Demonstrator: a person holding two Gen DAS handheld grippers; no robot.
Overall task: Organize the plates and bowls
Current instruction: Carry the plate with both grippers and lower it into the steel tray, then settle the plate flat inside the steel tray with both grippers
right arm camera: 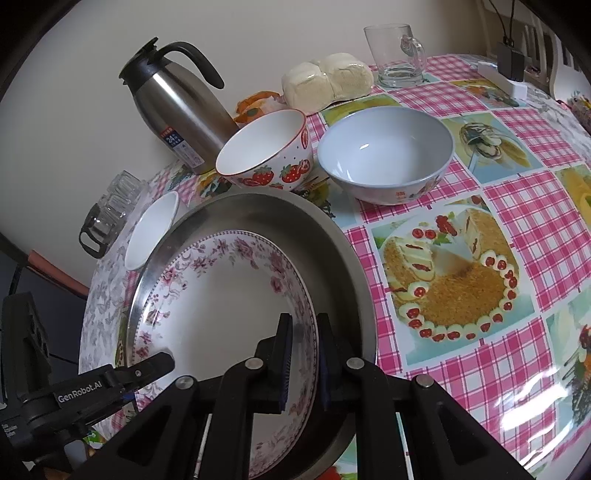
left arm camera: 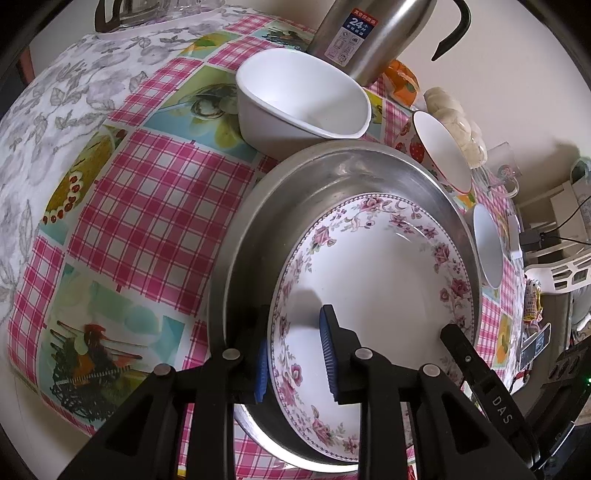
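Observation:
A floral plate (left arm camera: 376, 280) (right arm camera: 221, 302) lies tilted inside a round steel pan (left arm camera: 295, 177) (right arm camera: 328, 236). My left gripper (left arm camera: 295, 332) straddles the plate's left rim, outer pad against the edge and inner pad just off the surface, so it is open. One of its fingers (right arm camera: 155, 363) shows in the right wrist view. My right gripper (right arm camera: 304, 325) is shut on the opposite rim. A white bowl (left arm camera: 303, 99) (right arm camera: 155, 229), a strawberry bowl (left arm camera: 443, 151) (right arm camera: 266, 147) and a pale grey bowl (right arm camera: 384, 155) (left arm camera: 487, 247) stand around the pan.
A steel thermos jug (right arm camera: 177, 110) (left arm camera: 369, 33) stands by the wall behind the bowls. Wrapped buns (right arm camera: 328, 81) and a glass mug (right arm camera: 399, 51) sit farther back, a glass teapot (right arm camera: 110, 206) at the table's edge. A checked tablecloth (left arm camera: 155, 206) covers the table.

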